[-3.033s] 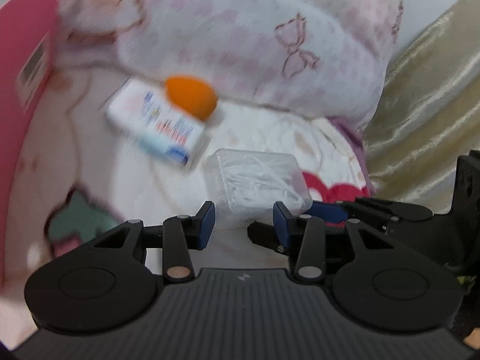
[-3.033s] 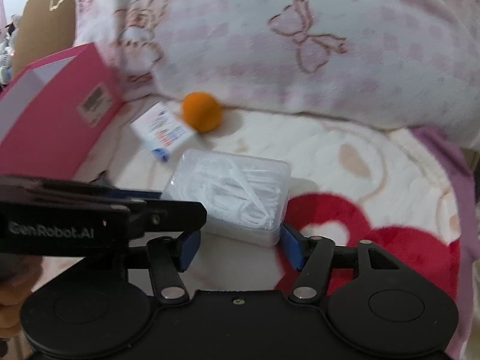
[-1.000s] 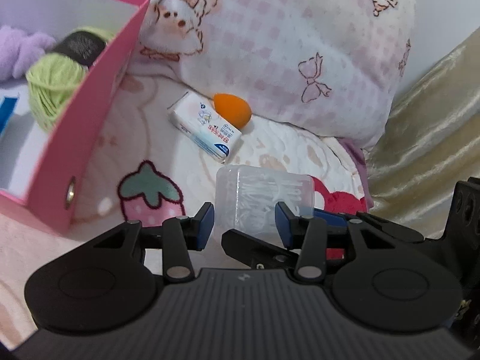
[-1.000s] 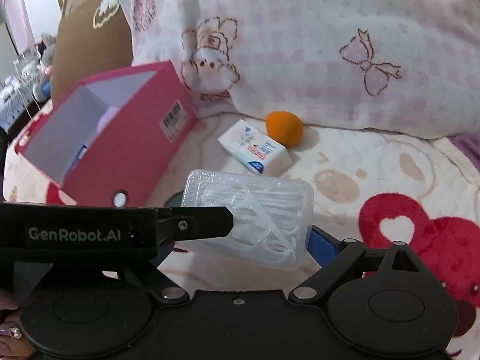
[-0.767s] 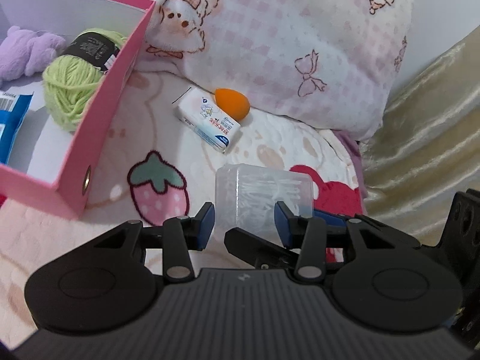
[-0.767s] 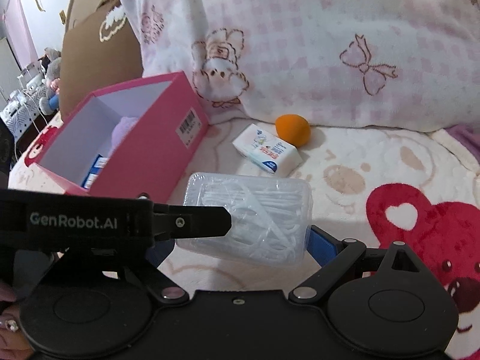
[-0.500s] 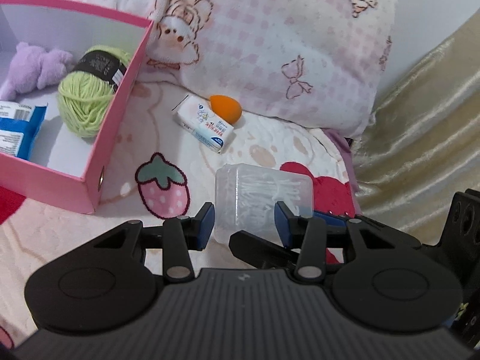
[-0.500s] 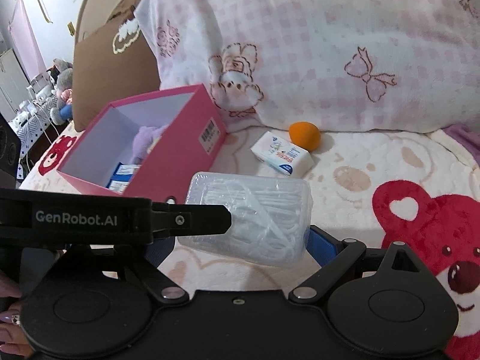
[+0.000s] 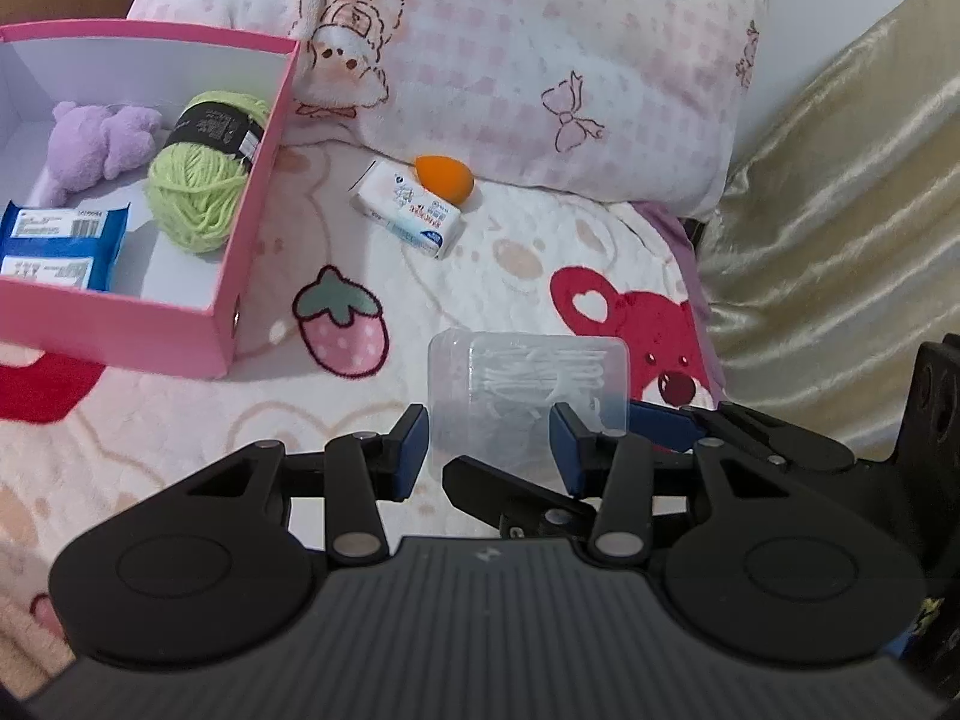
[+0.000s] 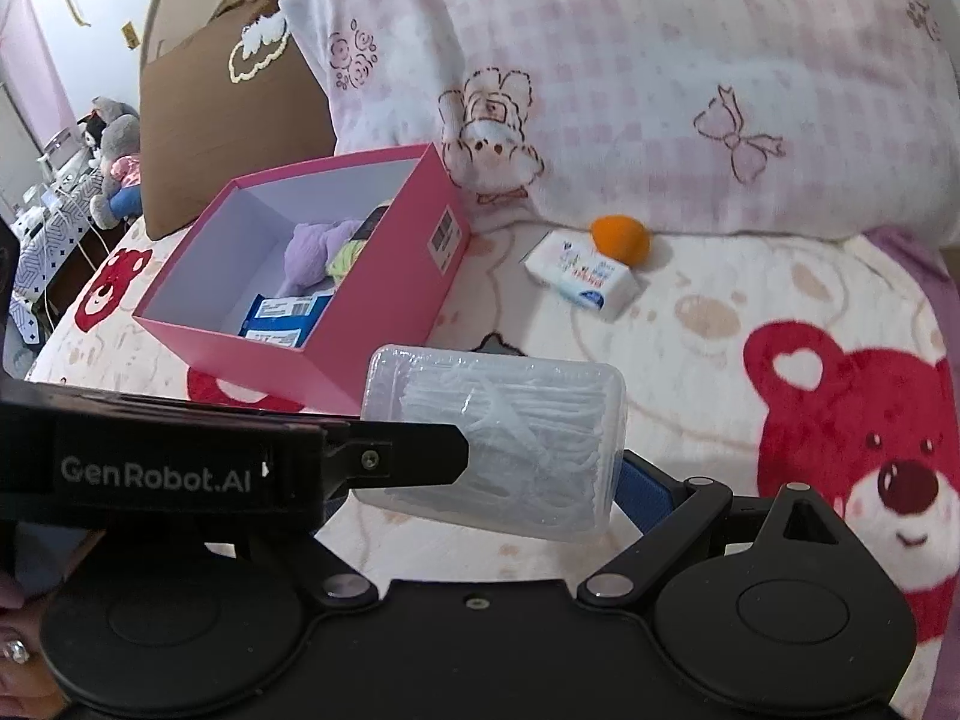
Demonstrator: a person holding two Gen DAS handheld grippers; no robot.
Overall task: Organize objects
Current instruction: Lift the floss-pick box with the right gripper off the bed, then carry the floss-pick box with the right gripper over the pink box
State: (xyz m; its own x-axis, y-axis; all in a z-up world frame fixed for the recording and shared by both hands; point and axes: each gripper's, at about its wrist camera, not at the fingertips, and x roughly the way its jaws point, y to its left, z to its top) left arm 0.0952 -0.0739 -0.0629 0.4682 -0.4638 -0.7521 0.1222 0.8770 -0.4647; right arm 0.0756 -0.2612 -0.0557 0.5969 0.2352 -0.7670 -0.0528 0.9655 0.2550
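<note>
A clear plastic box of white floss picks [image 10: 498, 426] hangs above the blanket, and my right gripper [image 10: 498, 480] is shut on its two short ends. Only the gripper's right blue pad [image 10: 642, 492] shows; the left one is hidden behind the other tool. In the left wrist view the same box [image 9: 528, 372] sits just beyond my left gripper [image 9: 489, 438]. That gripper's jaws stand partly open, and neither pad presses on the box. An open pink box [image 9: 180, 336] [image 10: 384, 300] stands on the blanket, to the left in both views.
The pink box holds green yarn [image 9: 198, 204], a purple plush [image 9: 102, 144] and blue packets [image 9: 54, 246]. A white tissue pack [image 9: 414, 219] and an orange sponge [image 9: 444, 180] lie before the pillow [image 9: 540, 60]. A gold curtain [image 9: 840, 210] hangs at the right, and a hand [image 10: 12, 648] shows at the lower left.
Three seconds ago the clear box lay on the blanket; it is now lifted. Both grippers have risen and drawn back, bringing the pink box's inside into view.
</note>
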